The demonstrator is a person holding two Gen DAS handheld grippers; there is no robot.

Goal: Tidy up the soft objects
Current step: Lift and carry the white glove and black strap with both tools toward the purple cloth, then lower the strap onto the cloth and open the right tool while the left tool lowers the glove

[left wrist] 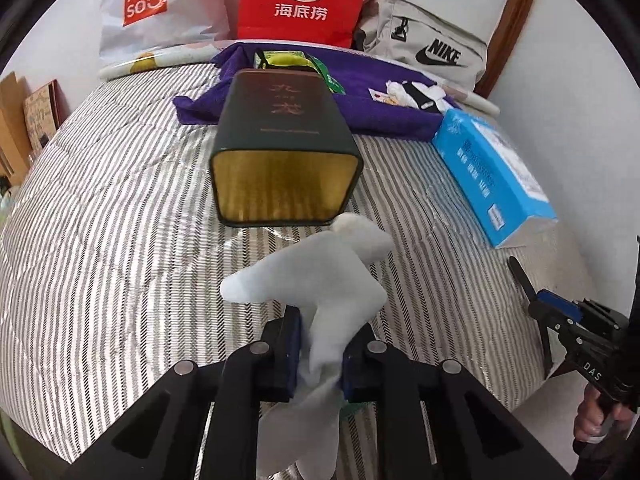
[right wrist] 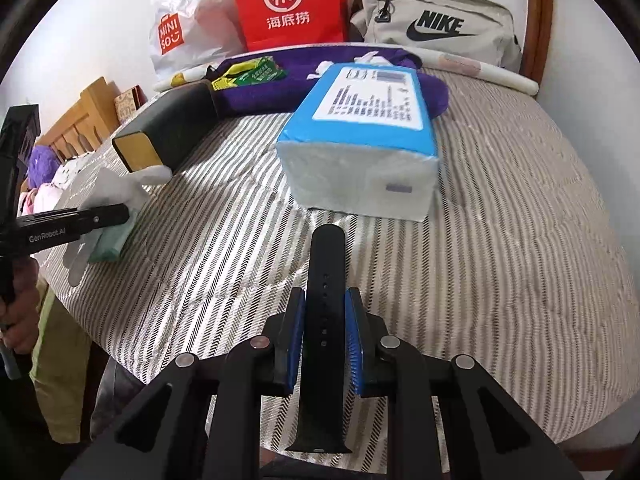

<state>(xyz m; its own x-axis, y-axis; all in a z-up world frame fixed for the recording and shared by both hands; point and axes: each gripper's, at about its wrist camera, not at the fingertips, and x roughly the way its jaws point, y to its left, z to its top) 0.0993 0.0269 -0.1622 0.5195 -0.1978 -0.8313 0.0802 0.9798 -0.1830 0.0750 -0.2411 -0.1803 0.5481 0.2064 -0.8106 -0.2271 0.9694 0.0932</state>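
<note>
White sock (left wrist: pixel 320 280), soft and limp, was clamped in the left gripper (left wrist: pixel 320 360), jaws pinched on its mid-section w/ toe end flopping fwd and the rest hanging below. Its tip sat just in front of the open mouth of a dark green tin (left wrist: pixel 284 136) lying on its side on the striped bed (left wrist: pixel 120 240), gold lining showing. Looked light, no stiffness, so prob. needs feeding in tip-first; a grip nearer the toe would give more control.

Black silicone watch strap (right wrist: pixel 324 320) was held upright btw. the right gripper (right wrist: pixel 325 340) jaws, closed on its middle. Flexible but springy, smooth, could slip.

Farther out: blue tissue pack (right wrist: pixel 360 136), purple towel (left wrist: pixel 360 92), red Haidilao bag (left wrist: pixel 304 0), Miniso bag (left wrist: pixel 152 4), Nike bag (right wrist: pixel 436 20) by the wall.
</note>
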